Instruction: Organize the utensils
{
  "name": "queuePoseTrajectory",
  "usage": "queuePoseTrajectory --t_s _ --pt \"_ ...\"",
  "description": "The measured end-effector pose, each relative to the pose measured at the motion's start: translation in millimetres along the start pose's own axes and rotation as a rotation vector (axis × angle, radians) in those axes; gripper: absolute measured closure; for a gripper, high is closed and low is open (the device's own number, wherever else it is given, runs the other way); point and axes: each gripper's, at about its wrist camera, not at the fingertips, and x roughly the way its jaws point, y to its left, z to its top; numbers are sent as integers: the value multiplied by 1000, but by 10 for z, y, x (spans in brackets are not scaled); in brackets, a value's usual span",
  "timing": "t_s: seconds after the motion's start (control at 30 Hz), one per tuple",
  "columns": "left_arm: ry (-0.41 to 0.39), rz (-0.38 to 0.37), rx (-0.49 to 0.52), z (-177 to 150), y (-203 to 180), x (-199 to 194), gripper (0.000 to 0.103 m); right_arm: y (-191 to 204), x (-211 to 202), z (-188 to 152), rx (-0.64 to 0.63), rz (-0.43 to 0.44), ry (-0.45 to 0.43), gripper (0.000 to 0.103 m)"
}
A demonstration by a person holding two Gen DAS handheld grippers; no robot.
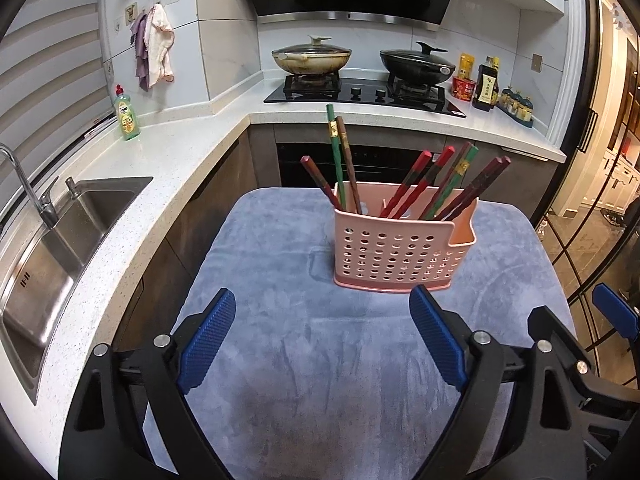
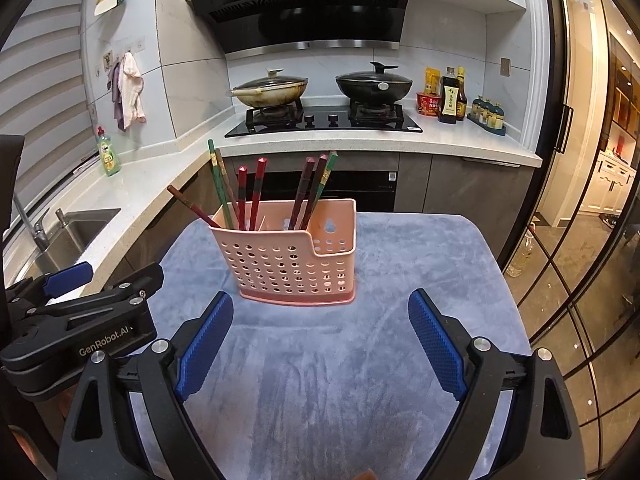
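Our left gripper (image 1: 322,330) and right gripper (image 2: 320,334) both hang wide open and empty before the pink holder (image 1: 404,248) of chopsticks (image 1: 416,186).

Chopsticks (image 1: 404,184) stand upright in pink basket (image 1: 400,256).

Lower ends of the chopsticks (image 1: 404,196) are hidden inside the pink holder (image 1: 400,248), so which compartment each stands in is unclear. Beyond the holder, bottle labels (image 2: 450,102) by the stove are too small to read. Sink (image 1: 44,264) left of the holder is cut by the frame edge.
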Motion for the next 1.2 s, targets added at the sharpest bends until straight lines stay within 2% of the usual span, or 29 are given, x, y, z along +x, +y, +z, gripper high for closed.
queuePoseTrajectory --t_s 0.43,1.2 --pt "8 30 -5 4 44 93 18 46 152 -4 -10 -15 23 17" --pt "14 40 14 -25 16 176 18 33 247 -53 -10 -43 42 17"
